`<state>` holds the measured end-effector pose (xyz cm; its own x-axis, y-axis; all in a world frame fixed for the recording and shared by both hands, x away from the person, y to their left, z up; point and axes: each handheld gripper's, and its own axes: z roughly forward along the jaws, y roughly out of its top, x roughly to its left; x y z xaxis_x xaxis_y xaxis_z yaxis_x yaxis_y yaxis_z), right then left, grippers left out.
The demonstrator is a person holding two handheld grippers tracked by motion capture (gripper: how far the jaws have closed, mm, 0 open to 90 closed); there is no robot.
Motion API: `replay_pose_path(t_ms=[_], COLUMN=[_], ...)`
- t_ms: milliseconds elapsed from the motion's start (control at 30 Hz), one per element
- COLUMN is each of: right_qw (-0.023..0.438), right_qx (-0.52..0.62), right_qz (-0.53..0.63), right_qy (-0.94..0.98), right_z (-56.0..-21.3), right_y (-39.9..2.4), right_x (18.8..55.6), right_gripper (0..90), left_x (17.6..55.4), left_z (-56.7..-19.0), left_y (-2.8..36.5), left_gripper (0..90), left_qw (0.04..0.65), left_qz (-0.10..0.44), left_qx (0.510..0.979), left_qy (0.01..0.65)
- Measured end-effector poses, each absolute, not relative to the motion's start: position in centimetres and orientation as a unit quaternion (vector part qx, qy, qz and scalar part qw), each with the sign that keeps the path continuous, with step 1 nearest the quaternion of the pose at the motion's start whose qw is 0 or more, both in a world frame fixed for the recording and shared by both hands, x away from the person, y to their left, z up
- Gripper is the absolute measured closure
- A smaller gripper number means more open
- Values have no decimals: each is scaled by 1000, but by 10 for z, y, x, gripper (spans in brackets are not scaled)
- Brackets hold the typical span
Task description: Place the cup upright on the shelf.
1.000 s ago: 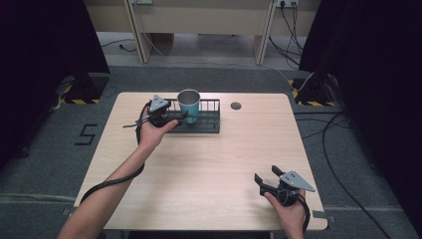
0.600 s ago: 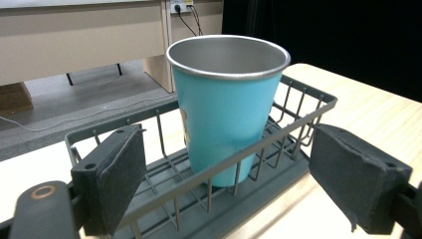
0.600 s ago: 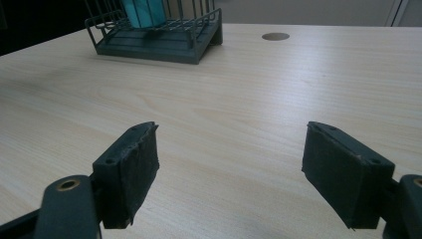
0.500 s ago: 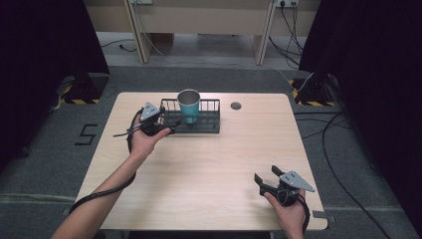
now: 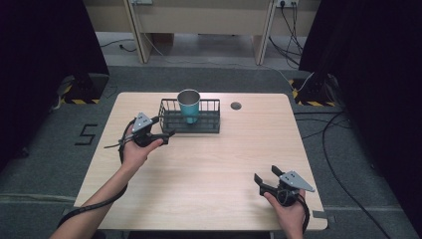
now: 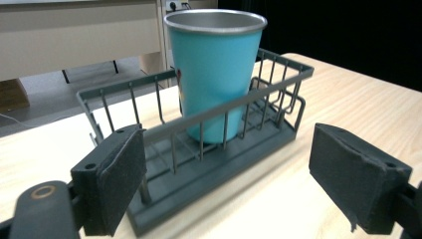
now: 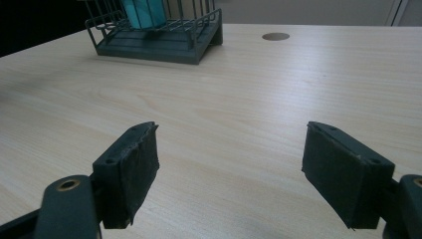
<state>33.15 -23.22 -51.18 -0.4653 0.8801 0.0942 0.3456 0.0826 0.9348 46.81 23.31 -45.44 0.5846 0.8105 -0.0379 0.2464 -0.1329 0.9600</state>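
The teal metal cup point(image 5: 189, 105) stands upright inside the dark wire rack point(image 5: 209, 124), toward its left half. The left gripper point(image 5: 168, 134) sits just outside the rack's left front corner, jaws apart and empty. The right gripper point(image 5: 264, 174), also spread wide, rests well away from the rack at the table's point(image 5: 209, 169) near right corner.

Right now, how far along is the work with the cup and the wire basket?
Already done, by the look of it: the teal metal cup stands upright inside the dark wire basket. In hand: nothing. The left gripper is open beside the basket's near left corner, holding nothing. The right gripper rests open near the table's near right corner. Little seems left.
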Motion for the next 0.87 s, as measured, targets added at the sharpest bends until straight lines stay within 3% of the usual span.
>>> replay_pose_path(t_ms=[567,867], right_qw=[261,263], right_qx=[448,448], right_qz=[510,509], right_qy=[686,686], right_z=[-512,-512], right_y=[-232,-231], right_x=[331,331], right_gripper=[229,228], left_x=[413,394], left_z=[-484,-498], left_y=[268,279], left_gripper=[143,143], left_qw=[531,538], left_qz=[255,255], left_qx=[716,698], left_qy=[375,397])
